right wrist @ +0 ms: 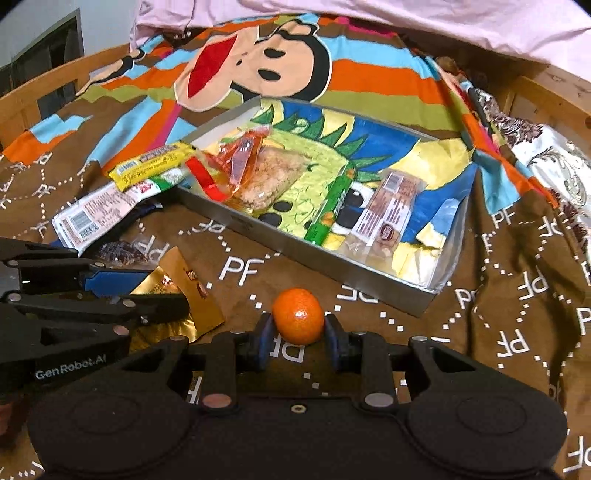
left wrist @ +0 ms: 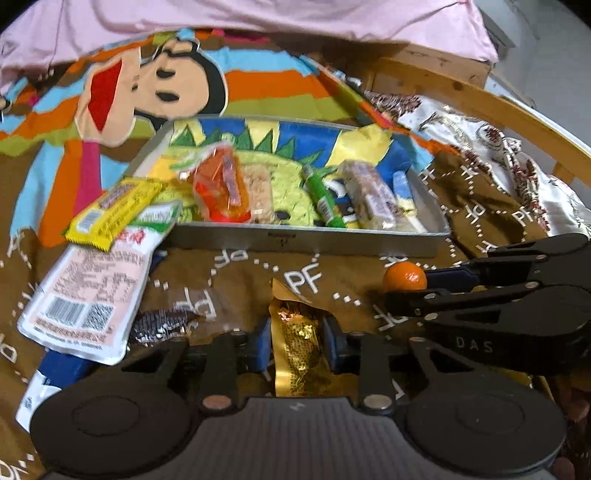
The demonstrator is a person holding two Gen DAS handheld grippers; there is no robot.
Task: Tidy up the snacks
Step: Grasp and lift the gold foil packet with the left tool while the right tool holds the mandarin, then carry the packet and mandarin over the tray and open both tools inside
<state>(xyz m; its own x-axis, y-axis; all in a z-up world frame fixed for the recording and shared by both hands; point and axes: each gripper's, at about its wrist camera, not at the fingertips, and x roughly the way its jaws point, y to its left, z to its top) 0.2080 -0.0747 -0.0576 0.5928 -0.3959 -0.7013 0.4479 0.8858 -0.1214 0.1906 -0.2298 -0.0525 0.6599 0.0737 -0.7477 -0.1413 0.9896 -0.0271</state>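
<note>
Left wrist view shows the left gripper (left wrist: 297, 345) with its jaws clamped on a gold packet (left wrist: 301, 354) printed with fine text too small to read; the packet lies on the brown blanket (left wrist: 236, 273), which carries white "PF" letters joined by dotted lines. To the right in that view the right gripper (left wrist: 413, 282) pinches a tangerine (left wrist: 403, 277), and the letters "DAS" are moulded on its black body. Right wrist view shows the tangerine (right wrist: 298, 320) squeezed between that gripper's 2 blue pads (right wrist: 266, 338), its underside resting on or just above the blanket (right wrist: 369, 332); which, I cannot tell. The left gripper (right wrist: 162, 295) enters from the left there, marked "GenRobot.AI" in white, with the gold packet (right wrist: 192, 291) under its tips. Beyond both sits a metal tray (left wrist: 306, 242) lined with a green, yellow and blue cartoon cloth, holding an orange-wrapped cracker pack (left wrist: 221, 192), a green stick (left wrist: 325, 203) and a clear-wrapped bar (left wrist: 373, 195) with a brown label whose print is unreadable. Left of the tray, on the blanket, a yellow bar (left wrist: 110, 212) lies across a white pouch (left wrist: 85, 295) that shows 1 barcode, a QR code and a table of small print. A dark clear-wrapped sweet (left wrist: 159, 323) lies just beside the pouch. Behind the tray the blanket bears a cartoon monkey face (left wrist: 173, 81), with pink fabric (left wrist: 258, 14) further back.
</note>
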